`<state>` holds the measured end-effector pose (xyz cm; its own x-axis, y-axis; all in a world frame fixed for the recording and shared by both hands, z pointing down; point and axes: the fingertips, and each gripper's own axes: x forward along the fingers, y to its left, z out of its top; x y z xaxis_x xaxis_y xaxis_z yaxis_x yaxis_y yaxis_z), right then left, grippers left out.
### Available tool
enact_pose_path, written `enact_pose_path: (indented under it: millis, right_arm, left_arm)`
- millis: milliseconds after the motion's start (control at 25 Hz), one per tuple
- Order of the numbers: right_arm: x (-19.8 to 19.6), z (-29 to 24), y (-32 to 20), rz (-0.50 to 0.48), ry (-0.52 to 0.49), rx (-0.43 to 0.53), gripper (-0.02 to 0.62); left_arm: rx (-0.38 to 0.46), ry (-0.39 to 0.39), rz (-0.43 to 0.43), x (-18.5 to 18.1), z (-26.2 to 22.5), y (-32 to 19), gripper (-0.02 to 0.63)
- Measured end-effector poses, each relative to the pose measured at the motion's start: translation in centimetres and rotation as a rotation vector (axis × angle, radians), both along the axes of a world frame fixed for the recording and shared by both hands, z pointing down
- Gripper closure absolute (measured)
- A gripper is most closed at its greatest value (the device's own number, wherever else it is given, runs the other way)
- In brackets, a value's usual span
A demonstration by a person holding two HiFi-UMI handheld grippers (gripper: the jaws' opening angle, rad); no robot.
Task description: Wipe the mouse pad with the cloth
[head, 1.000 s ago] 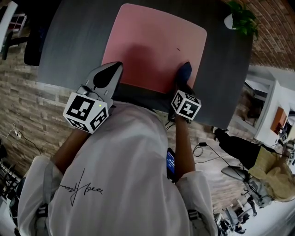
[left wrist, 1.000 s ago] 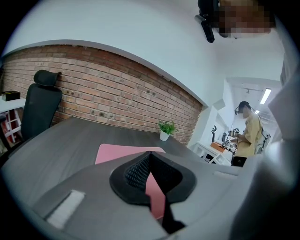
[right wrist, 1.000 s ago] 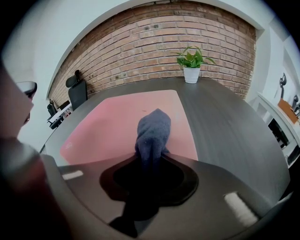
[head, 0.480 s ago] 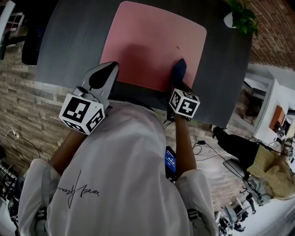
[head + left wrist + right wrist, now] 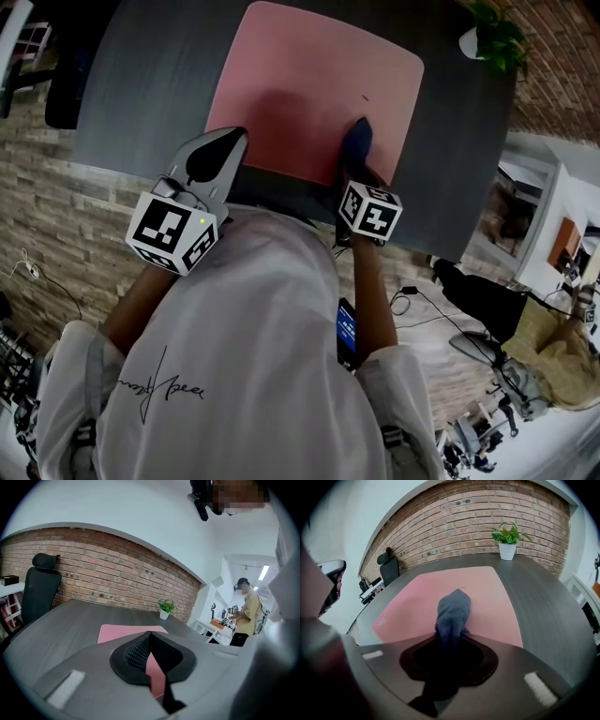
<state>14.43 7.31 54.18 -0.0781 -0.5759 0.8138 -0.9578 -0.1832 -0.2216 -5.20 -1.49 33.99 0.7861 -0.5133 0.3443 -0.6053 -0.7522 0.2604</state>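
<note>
Item, mouse pad: pink, with rounded corners, flat on a dark grey table. We place it mid-table, its near edge just short of the table's near edge.

Item, cloth: dark blue, bunched into a narrow roll. We record it pinched in the right gripper, whose jaws press on its near end. The free end sticks forward and lies on the near right part of the pad, inside its right edge.

Item, left gripper: jaws pressed together at the tips, nothing between them. We see a strip of the pink pad through the opening behind the tips. In the head view it sits at the pad's near left corner, well apart from the right gripper. It seems to hover there, but we cannot tell whether it touches pad or table.

Sundries: a potted plant in a white pot stands at the table's far right corner. A black office chair stands at the table's left side, and a brick wall runs behind. We note a person in a yellow top standing in the bright room beyond. The wearer's white shirt fills the lower head view.
</note>
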Motion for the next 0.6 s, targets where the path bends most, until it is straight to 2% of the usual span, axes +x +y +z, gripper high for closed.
enact_pose_path:
  millis: [600]
  right_arm:
    - [-3.4, 0.0, -1.2, -0.057, -0.072, 0.012, 0.511]
  left_arm:
    - [-0.007, 0.004, 0.008, 0.0, 0.0, 0.0, 0.598]
